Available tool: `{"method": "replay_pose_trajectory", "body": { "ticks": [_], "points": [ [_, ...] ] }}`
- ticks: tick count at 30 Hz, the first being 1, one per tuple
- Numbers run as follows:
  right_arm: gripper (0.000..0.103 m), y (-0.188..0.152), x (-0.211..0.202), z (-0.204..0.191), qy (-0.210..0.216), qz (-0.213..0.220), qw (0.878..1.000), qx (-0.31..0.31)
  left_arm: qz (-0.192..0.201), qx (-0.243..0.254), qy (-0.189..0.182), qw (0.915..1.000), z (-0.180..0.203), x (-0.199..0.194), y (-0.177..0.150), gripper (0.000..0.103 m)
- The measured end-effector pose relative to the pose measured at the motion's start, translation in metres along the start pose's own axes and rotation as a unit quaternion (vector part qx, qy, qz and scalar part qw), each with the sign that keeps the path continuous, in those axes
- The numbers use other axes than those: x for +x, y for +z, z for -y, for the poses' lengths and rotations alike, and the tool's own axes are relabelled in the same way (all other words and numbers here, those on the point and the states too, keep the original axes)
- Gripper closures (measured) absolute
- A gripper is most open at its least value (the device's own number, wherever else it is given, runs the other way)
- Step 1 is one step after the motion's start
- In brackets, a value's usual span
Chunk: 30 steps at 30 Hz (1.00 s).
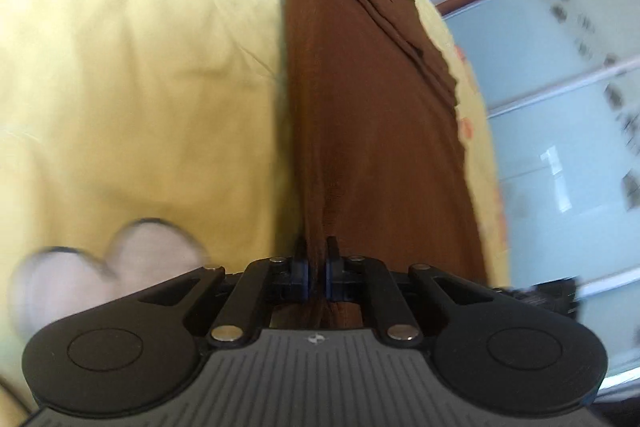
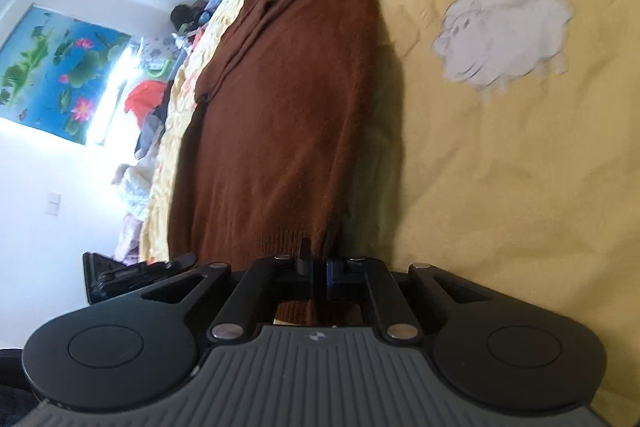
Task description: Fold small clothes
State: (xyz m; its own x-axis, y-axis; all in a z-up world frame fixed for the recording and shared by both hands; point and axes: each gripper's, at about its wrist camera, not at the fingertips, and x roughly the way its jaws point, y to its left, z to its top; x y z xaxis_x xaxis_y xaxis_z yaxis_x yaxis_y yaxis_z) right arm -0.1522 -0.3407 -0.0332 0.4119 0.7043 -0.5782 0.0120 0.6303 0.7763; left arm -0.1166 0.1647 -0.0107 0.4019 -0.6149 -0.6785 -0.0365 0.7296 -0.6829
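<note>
Both grippers are pinched tight on the brown sweater (image 2: 280, 115): the left gripper (image 1: 317, 259) on a gathered edge, the right gripper (image 2: 318, 267) on the ribbed hem. It stretches away over the yellow sheet (image 2: 500, 167). I'd say keep both grips level and the cloth taut, carrying it over evenly so the fold lands square.

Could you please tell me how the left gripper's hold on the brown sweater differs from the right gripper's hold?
The left gripper pinches plain knit, bunched into a narrow ridge between its fingers; the right gripper pinches the ribbed hem. From the left gripper the brown sweater runs along the right side of the yellow bedspread; from the right gripper, along the left side. Both are shut on the same sweater at its near edge.
</note>
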Motion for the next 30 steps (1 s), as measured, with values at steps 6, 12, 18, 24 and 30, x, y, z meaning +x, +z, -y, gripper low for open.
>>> {"method": "replay_pose_trajectory", "body": {
  "ticks": [6, 12, 18, 24, 30],
  "points": [
    [0.093, -0.008, -0.006, 0.012, -0.02, 0.009, 1.0, 0.01, -0.008, 0.005, 0.001, 1.0, -0.017, -0.018, 0.007, 0.097],
    [0.027, 0.046, -0.003, -0.046, -0.097, 0.124, 0.983, -0.098, 0.143, 0.114, 0.105, 0.9775, 0.045, -0.035, 0.051, 0.048],
    [0.027, 0.133, 0.112, -0.085, -0.154, 0.176, 0.958, -0.167, 0.251, 0.198, 0.189, 0.9286, 0.114, 0.061, 0.083, 0.009],
    [0.021, 0.135, 0.161, -0.075, -0.253, 0.183, 0.904, -0.291, 0.205, 0.247, 0.271, 0.9073, 0.082, 0.111, 0.087, 0.008],
    [0.021, 0.136, 0.135, -0.069, -0.251, 0.144, 0.908, -0.303, 0.196, 0.224, 0.266, 0.9168, 0.064, 0.08, 0.092, 0.008]
  ]
}}
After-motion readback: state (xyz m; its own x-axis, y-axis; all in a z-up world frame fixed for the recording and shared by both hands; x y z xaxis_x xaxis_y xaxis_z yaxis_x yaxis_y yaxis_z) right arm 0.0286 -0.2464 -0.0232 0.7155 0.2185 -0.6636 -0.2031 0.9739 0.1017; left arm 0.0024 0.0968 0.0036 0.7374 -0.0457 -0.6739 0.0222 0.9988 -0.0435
